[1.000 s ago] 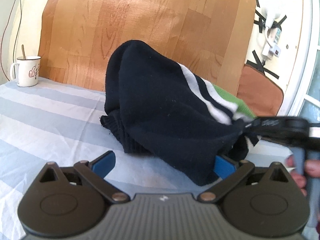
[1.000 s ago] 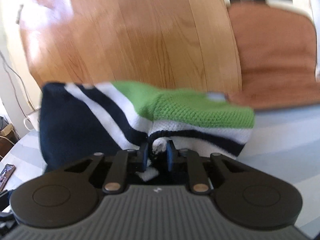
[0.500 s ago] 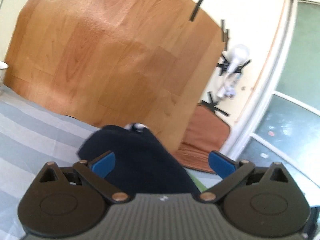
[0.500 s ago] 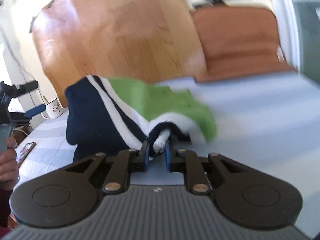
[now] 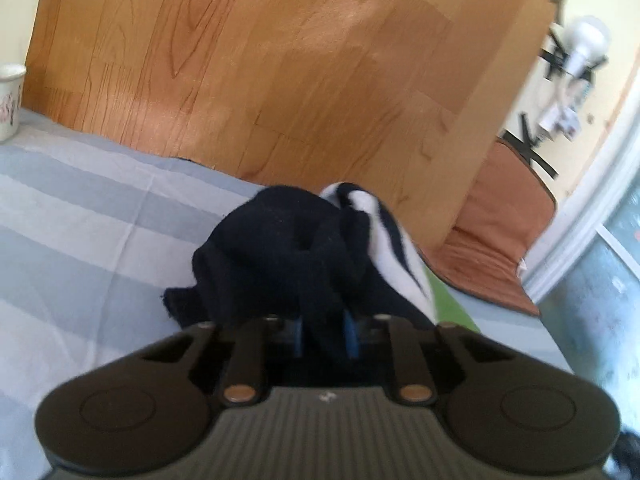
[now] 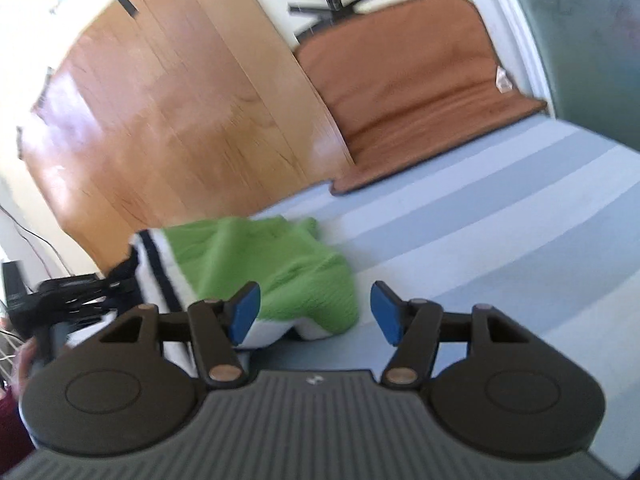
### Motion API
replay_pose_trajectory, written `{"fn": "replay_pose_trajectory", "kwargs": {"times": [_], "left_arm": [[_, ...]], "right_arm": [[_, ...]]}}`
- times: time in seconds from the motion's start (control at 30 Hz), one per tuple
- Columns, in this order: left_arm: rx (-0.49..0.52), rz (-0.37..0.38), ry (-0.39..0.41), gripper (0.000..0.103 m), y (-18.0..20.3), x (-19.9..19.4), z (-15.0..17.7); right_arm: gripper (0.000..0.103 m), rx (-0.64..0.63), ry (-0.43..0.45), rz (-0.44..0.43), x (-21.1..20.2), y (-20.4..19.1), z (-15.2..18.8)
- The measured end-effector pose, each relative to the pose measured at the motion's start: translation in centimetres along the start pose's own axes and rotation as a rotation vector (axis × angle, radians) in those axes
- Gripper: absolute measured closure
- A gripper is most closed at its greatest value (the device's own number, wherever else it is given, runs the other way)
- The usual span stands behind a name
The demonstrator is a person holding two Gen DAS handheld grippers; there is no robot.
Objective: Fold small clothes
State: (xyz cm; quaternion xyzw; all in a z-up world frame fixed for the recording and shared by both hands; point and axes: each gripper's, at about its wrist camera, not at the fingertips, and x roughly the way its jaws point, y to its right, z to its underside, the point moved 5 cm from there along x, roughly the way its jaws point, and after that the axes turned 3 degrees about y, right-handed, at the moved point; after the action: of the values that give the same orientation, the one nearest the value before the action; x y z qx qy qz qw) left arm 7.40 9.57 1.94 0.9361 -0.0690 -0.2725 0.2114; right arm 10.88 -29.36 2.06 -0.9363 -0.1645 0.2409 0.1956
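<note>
A small knit sweater, navy with white stripes and a green part, lies bunched on the striped sheet. In the left wrist view its navy part point(image 5: 280, 252) rises in a heap, and my left gripper point(image 5: 324, 338) is shut on a fold of it. In the right wrist view the green part point(image 6: 276, 268) lies flat just beyond my right gripper point(image 6: 314, 312), which is open and empty, its blue pads point(image 6: 244, 312) apart. The left gripper also shows in the right wrist view point(image 6: 76, 288) at the sweater's left end.
The blue-and-white striped sheet point(image 6: 500, 240) covers the surface. A wooden board point(image 5: 280, 60) leans against the wall behind. A brown cushion point(image 6: 420, 88) stands at the back right. A white mug point(image 5: 10, 100) sits at the far left.
My right gripper has opened and let go of the sweater's hem, and the green part now lies on the sheet. My left gripper has shut on the navy part.
</note>
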Motion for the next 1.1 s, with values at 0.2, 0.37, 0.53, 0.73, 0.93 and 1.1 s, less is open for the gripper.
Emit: {"fn": "replay_pose_trajectory", "kwargs": {"times": [0.2,0.37,0.53,0.73,0.93,1.1], "left_arm": [[0.054,0.181,-0.072,0.094,1.4,-10.0,4.9],[0.102,0.308,-0.150,0.075,2.0,-16.9,8.5],[0.147,0.162,0.058,0.040,-0.9,-19.6,1.9],[0.120,0.010,0.051,0.011,-3.9,-10.7,-8.0],[0.169,0.063,-0.146,0.000,-2.3,3.0,-11.9],[0.129,0.152,-0.365,0.024,-0.6,11.2,-9.3]], "right_arm": [[0.039,-0.070,-0.053,-0.020,5.0,0.1,-0.9],[0.039,-0.091,-0.072,-0.054,6.0,0.5,-1.2],[0.038,-0.115,-0.078,-0.062,6.9,0.3,-1.3],[0.032,-0.104,-0.074,-0.045,7.2,0.7,-1.5],[0.029,-0.154,-0.109,-0.048,8.5,0.2,-1.2],[0.026,-0.218,-0.112,-0.054,9.7,-0.2,-0.9]]}}
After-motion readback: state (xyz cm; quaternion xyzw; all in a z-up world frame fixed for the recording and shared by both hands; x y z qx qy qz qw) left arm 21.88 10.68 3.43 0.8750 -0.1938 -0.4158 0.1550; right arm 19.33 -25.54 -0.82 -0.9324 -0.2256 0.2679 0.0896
